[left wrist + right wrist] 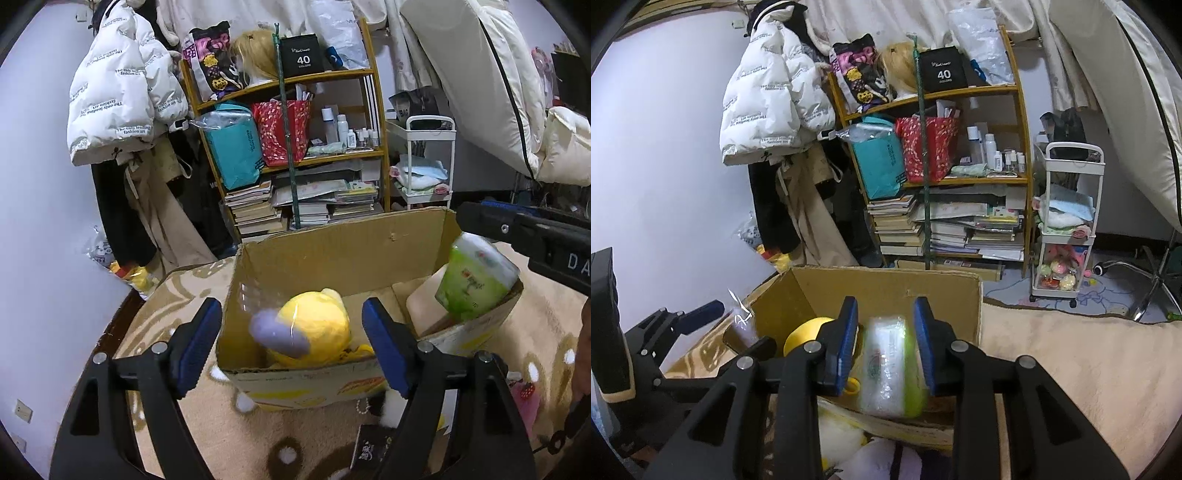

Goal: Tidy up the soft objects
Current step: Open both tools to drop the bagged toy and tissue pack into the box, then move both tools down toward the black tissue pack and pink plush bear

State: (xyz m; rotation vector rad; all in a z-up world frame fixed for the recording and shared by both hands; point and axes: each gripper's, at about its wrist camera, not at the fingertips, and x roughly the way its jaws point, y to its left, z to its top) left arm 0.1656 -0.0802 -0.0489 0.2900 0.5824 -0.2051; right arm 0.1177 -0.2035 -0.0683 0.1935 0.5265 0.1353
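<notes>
The green-and-white tissue pack (891,369) is showing blurred in both views, so its print cannot be read. In the right wrist view it is sitting between the blue pads of the right tongs (886,347), which are standing apart around it; whether the pads are touching its sides cannot be told. The left wrist view is showing the same pack (476,277) tilted at the right end of the cardboard box (325,243), just under the black body of the right tongs, with its lower end hidden behind the box wall.

Inside the box a yellow plush toy (317,325) is lying at the left side, its lower half cut off by the near wall and a purple part of it smeared by blur. The left tongs (291,343) are gaping wide and holding nothing, with the toy showing between the pads but beyond them.

The box is resting on a brown patterned blanket (207,424). Behind it a wooden shelf (1019,88) is crowded with bags and books.
</notes>
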